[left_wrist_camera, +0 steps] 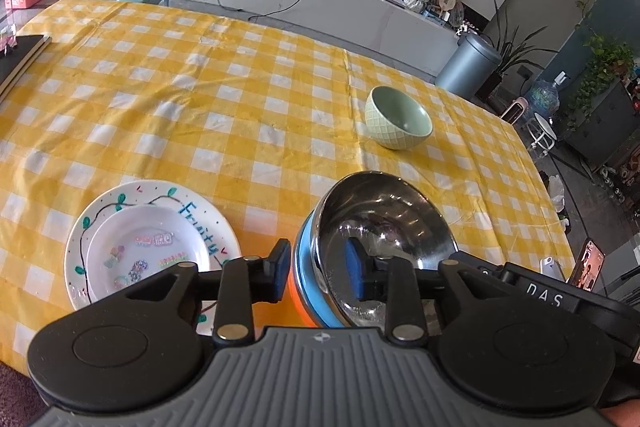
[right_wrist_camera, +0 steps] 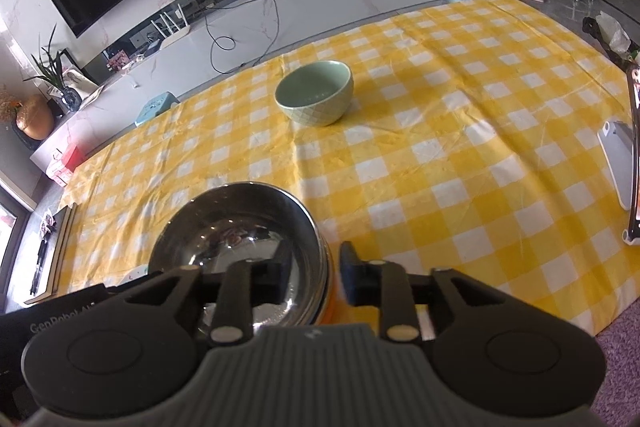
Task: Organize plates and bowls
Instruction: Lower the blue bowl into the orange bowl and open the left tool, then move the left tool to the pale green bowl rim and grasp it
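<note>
A steel bowl [left_wrist_camera: 384,211] [right_wrist_camera: 236,223] sits nested in a blue bowl [left_wrist_camera: 310,291] over an orange one [left_wrist_camera: 294,291], near the front edge of the table. My left gripper [left_wrist_camera: 320,267] straddles the stack's left wall, one finger outside and one inside the steel bowl, pads slightly apart from the wall. My right gripper [right_wrist_camera: 316,267] straddles the right wall the same way, open. A green bowl [left_wrist_camera: 400,123] [right_wrist_camera: 316,95] stands alone farther back. Left of the stack, a small white plate [left_wrist_camera: 148,247] lies on a larger painted plate [left_wrist_camera: 120,199].
The yellow checked tablecloth [left_wrist_camera: 240,87] covers the table. A dark notebook [left_wrist_camera: 20,55] lies at the far left edge. A phone on a stand [left_wrist_camera: 588,263] and a white device [right_wrist_camera: 618,163] sit at the right edge. A purple rug [right_wrist_camera: 616,339] lies below the front edge.
</note>
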The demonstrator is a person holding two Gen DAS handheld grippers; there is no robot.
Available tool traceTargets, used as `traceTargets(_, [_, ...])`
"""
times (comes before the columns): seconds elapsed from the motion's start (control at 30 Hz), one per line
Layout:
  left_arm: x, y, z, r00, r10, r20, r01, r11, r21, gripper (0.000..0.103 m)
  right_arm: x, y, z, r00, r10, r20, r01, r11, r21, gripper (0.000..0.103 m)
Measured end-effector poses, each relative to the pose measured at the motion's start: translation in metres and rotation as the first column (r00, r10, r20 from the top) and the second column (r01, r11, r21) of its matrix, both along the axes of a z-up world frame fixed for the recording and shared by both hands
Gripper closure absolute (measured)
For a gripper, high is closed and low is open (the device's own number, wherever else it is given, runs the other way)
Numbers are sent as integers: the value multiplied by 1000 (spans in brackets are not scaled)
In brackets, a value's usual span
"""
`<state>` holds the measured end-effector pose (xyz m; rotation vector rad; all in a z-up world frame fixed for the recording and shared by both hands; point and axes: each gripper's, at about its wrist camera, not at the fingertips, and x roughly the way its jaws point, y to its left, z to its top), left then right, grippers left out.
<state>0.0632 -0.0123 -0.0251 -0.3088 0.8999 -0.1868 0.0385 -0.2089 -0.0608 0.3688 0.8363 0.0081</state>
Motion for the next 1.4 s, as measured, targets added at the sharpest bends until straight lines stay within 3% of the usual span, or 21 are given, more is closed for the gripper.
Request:
traceTargets(0.23, [8,-2,11,996,-36,84,34,999,24,58,6,-3,7,999,6,38,-6,1000,-26,69])
traceTargets(0.53, [29,-11,20,985,-98,138,98,995,10,58,25,-4,17,996,25,85,-23,999,-26,66])
traceTargets(1.0, [95,-32,29,975,-192,109,188,981,46,58,86,-24,12,997,15,81,-9,997,-74,66])
traceTargets(1.1, [114,-38,25,974,-213,74,212,977,26,58,99,-28,8,998,11,69,-5,996,-91,66])
traceTargets(1.23, [133,-52,18,967,-251,50,247,966,80,58,116,-32,0,999,7,47,-2,995,-98,66])
traceTargets(1.4, [154,-61,9,960,-279,17,277,958,80,56,136,-36,-4,999,5,41,-1,994,-107,66])
